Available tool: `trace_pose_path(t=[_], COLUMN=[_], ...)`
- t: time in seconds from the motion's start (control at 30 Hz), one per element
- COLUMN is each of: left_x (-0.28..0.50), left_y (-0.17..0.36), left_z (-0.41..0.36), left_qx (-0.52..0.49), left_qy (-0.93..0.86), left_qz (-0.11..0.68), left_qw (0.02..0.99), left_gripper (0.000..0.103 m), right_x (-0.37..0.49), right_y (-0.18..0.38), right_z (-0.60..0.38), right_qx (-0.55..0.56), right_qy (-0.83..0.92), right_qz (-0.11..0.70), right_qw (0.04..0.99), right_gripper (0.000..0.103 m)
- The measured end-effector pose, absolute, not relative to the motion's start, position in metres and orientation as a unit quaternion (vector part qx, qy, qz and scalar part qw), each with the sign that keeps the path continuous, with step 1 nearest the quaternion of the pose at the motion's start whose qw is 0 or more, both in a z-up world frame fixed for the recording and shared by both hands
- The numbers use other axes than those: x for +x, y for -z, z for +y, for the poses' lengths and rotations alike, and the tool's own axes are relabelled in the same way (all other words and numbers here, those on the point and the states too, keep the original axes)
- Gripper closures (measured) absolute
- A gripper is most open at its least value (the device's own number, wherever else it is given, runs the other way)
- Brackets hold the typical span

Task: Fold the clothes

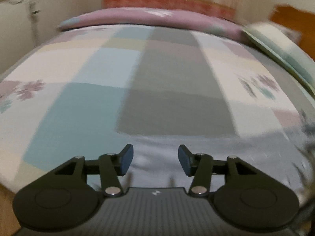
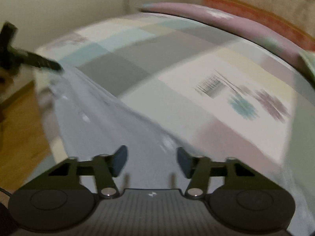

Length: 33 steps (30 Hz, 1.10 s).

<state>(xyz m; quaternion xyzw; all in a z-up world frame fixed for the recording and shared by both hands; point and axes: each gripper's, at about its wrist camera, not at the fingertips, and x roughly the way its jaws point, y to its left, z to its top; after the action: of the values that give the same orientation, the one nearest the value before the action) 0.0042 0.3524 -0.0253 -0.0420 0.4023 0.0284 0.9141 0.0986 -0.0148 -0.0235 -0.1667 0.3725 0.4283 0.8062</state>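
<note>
A pale grey-blue garment (image 1: 196,147) lies spread along the near edge of the bed. My left gripper (image 1: 155,160) hovers over it, open, with nothing between its blue pads. In the right wrist view the same garment (image 2: 122,129) runs as a long strip from the lower middle up to the left. My right gripper (image 2: 151,161) is open above it, also empty. The other gripper (image 2: 29,61) shows blurred at the upper left, near the garment's far end. Both views are smeared by motion.
The bed wears a patchwork sheet (image 1: 88,66) of pale blue, grey, cream and pink squares with flower prints. A mauve pillow (image 1: 149,17) lies at the head, a green-edged cushion (image 1: 279,43) at the right. Wooden floor (image 2: 21,125) shows beside the bed.
</note>
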Motion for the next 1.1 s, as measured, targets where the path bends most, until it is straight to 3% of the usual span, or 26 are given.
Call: trace_pose_path(t=[0.2, 0.6, 0.63, 0.67, 0.7, 0.97, 1.1], left_x=[-0.001, -0.017, -0.017, -0.018, -0.018, -0.021, -0.026], left_y=[0.061, 0.072, 0.073, 0.074, 0.074, 0.072, 0.068], left_z=[0.315, 0.309, 0.308, 0.306, 0.305, 0.303, 0.302], left_qx=[-0.036, -0.075, -0.075, -0.074, -0.075, -0.069, -0.058], left_qy=[-0.011, -0.025, -0.026, -0.026, -0.027, -0.029, -0.028], left_qz=[0.436, 0.41, 0.409, 0.407, 0.405, 0.411, 0.419], left_qw=[0.899, 0.908, 0.909, 0.91, 0.911, 0.909, 0.905], left_gripper=[0.05, 0.037, 0.036, 0.034, 0.034, 0.034, 0.034], right_x=[0.121, 0.138, 0.135, 0.133, 0.13, 0.133, 0.125], right_y=[0.028, 0.07, 0.07, 0.071, 0.072, 0.069, 0.058], right_z=[0.086, 0.17, 0.171, 0.171, 0.172, 0.171, 0.154], right_qx=[-0.196, -0.251, -0.257, -0.262, -0.267, -0.249, -0.237], right_qy=[-0.534, -0.587, -0.588, -0.589, -0.591, -0.565, -0.555], right_qz=[0.336, 0.335, 0.331, 0.327, 0.322, 0.316, 0.321], right_qw=[0.75, 0.693, 0.692, 0.691, 0.69, 0.721, 0.73], right_gripper=[0.079, 0.08, 0.082, 0.093, 0.098, 0.098, 0.087])
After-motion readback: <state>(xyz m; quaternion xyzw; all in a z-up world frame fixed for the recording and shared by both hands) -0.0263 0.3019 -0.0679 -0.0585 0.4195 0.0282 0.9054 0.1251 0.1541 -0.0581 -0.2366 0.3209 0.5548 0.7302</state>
